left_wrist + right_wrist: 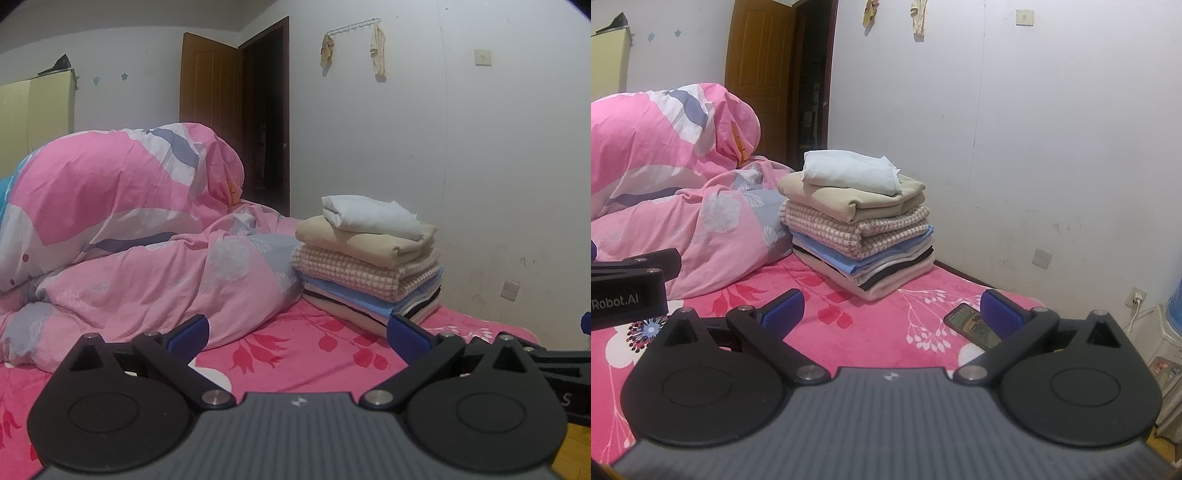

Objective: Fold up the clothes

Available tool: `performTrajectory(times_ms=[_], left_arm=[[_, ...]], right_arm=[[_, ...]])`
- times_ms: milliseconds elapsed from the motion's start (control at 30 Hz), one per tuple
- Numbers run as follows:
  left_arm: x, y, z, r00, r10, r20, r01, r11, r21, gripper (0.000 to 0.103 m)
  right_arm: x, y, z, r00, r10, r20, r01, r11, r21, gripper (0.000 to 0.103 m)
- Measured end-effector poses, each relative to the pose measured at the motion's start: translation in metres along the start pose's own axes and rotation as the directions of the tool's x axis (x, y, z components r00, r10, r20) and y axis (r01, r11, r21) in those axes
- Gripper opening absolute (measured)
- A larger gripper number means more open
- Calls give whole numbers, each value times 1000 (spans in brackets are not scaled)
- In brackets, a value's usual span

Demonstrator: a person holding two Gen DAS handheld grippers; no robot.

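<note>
Bed sheet (886,325) bare beside folded stack (860,229): folding looks done w/ your left gripper (297,334) & right gripper (892,314) spread, empty.

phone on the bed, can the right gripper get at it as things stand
Probably yes. The phone lies flat on the pink bedspread, just ahead of the right gripper, partly behind its right-hand finger. Jaws are open and empty, nothing lies on it. The stack of folded clothes sits farther back, clear.
</note>
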State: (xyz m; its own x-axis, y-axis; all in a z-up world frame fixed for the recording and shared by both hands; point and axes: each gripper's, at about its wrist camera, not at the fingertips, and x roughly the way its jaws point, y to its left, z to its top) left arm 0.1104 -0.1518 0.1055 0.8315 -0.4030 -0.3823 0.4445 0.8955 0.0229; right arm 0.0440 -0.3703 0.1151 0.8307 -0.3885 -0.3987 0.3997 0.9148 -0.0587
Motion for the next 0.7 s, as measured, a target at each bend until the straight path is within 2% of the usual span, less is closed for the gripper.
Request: performTrajectory(times_ms=[700], left_arm=[[-2, 4, 3, 1000, 5, 5, -5, 1000, -1, 103]], right_arm=[[-1, 7, 4, 1000, 15, 1, -15, 1000, -12, 102]])
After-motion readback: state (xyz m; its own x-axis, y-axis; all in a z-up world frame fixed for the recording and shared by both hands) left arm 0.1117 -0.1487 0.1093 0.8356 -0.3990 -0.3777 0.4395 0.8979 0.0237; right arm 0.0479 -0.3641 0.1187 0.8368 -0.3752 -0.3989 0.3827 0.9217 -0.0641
